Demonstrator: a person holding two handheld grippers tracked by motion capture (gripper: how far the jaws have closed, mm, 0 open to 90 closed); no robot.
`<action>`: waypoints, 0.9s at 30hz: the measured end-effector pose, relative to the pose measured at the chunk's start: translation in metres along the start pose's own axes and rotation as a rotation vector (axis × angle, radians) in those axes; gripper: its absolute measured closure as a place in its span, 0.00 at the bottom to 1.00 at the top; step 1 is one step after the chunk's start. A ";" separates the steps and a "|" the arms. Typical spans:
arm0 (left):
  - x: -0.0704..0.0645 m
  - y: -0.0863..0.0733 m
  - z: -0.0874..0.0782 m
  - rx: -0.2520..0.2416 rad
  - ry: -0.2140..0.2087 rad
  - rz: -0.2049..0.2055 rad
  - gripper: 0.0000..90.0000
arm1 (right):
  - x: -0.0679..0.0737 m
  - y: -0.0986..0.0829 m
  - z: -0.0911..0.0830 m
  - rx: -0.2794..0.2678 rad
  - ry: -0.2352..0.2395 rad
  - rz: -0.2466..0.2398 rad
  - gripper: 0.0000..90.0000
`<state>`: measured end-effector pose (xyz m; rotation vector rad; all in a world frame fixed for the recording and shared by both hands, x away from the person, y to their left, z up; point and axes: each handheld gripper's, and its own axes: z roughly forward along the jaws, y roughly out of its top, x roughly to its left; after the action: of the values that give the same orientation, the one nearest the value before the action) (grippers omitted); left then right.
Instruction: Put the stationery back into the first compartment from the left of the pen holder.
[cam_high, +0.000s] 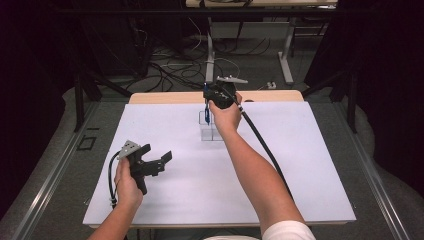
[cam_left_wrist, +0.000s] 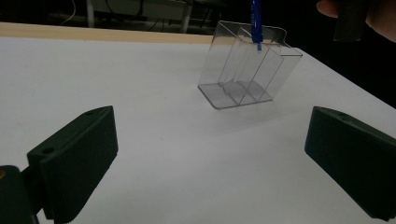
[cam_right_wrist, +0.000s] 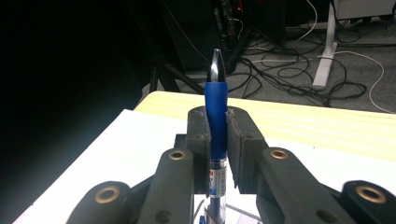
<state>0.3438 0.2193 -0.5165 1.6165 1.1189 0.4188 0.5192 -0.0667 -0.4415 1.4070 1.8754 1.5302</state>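
- Right gripper (cam_right_wrist: 217, 154): jaws closed on the pen (cam_right_wrist: 215, 100), held upright just over the clear holder (cam_left_wrist: 247, 70) at the table's (cam_high: 175, 200) far side.
- Left gripper (cam_left_wrist: 210, 154): jaws wide apart, empty, hovering near the front-left.
- Risk: the light holder is unbraced; an off-centre pen could catch a divider and tip it.

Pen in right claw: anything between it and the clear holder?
Nothing visible. The right claw holds the pen directly above the clear holder; its slots look empty and open at the top.
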 end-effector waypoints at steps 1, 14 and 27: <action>0.000 0.000 0.000 0.000 -0.002 -0.002 0.03 | 0.000 0.000 0.000 0.001 0.001 0.000 0.89; -0.002 -0.001 0.002 0.007 -0.005 0.008 0.03 | -0.005 -0.001 -0.010 0.031 0.048 0.025 0.72; -0.003 -0.001 0.002 0.012 0.000 0.018 0.03 | -0.015 0.004 -0.040 0.044 0.048 -0.032 0.39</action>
<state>0.3438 0.2159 -0.5172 1.6387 1.1097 0.4250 0.4977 -0.1009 -0.4282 1.3636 1.9619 1.5284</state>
